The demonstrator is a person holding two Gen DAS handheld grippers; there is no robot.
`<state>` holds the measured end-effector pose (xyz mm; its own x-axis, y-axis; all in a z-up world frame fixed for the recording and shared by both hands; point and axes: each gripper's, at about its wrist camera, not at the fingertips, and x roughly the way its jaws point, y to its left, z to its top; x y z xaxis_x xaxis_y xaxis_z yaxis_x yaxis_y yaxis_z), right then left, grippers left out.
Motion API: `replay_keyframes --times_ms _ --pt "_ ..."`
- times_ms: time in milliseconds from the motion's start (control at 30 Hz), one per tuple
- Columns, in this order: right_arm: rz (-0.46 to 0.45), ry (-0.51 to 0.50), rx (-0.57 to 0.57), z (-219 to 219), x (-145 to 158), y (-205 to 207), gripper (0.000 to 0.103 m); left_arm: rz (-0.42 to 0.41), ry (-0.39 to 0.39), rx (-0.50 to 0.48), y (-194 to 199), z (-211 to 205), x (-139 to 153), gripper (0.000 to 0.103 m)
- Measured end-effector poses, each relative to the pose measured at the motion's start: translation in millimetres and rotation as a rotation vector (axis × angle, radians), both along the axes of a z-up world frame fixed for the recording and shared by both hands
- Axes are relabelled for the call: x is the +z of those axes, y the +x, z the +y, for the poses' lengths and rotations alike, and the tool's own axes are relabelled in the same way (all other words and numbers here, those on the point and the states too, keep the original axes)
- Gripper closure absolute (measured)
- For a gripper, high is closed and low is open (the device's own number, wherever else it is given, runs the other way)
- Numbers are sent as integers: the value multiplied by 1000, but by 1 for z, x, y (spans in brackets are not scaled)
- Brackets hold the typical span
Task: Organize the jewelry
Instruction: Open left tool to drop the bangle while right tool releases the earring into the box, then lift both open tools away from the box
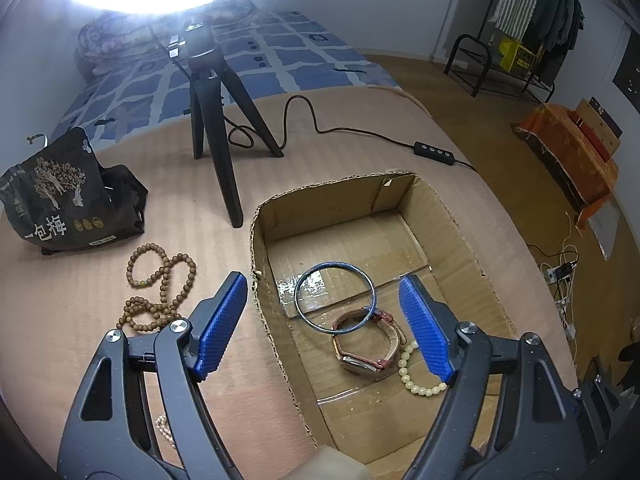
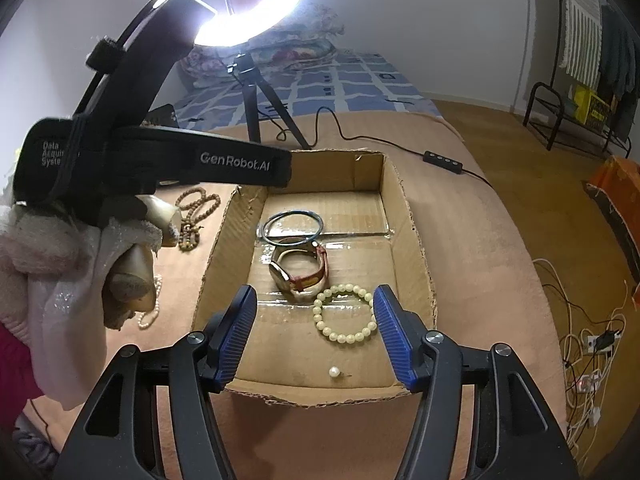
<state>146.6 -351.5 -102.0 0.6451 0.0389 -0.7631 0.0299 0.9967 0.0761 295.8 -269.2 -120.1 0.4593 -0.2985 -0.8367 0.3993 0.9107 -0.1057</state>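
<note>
An open cardboard box (image 1: 460, 216) lies on the tan bed cover. Inside are a blue bangle (image 1: 335, 264), a brown-strapped watch (image 1: 368, 356) and a cream bead bracelet (image 1: 404, 364). My left gripper (image 1: 322, 278) hangs open over the box's left wall, holding nothing. A wooden bead string (image 1: 160, 288) lies on the cover left of the box. In the right wrist view my right gripper (image 2: 315, 289) is open above the box's near end, over the cream bracelet (image 2: 344, 338) and close to the watch (image 2: 296, 276). A single pearl stud (image 2: 334, 372) rests by the near wall.
A black tripod (image 1: 216, 120) with a bright ring light stands behind the box. Its cable switch (image 1: 434, 148) lies at the back right and a dark snack bag (image 1: 64, 200) at the left. A pearl chain (image 2: 150, 316) lies by the sleeved hand. To the right, the bed's edge drops to the floor.
</note>
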Motion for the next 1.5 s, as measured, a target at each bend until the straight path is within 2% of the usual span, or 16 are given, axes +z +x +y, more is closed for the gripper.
replay_keyframes --times_ms 367,700,900,1000,1167,1500 --pt "-4 3 0 3 2 1 43 0 14 -4 -3 1 2 22" --pt "-20 -3 17 11 9 -4 43 -13 11 37 -14 34 15 22" --pt "-57 12 29 21 23 -3 42 -29 3 85 -21 77 29 22" --pt "-77 22 44 28 30 -2 35 -36 -11 118 -25 105 39 22" --pt "-103 40 71 44 38 1 34 -62 -4 180 -35 156 51 22" --pt "-115 85 123 73 40 11 29 -77 5 282 -66 252 52 22"
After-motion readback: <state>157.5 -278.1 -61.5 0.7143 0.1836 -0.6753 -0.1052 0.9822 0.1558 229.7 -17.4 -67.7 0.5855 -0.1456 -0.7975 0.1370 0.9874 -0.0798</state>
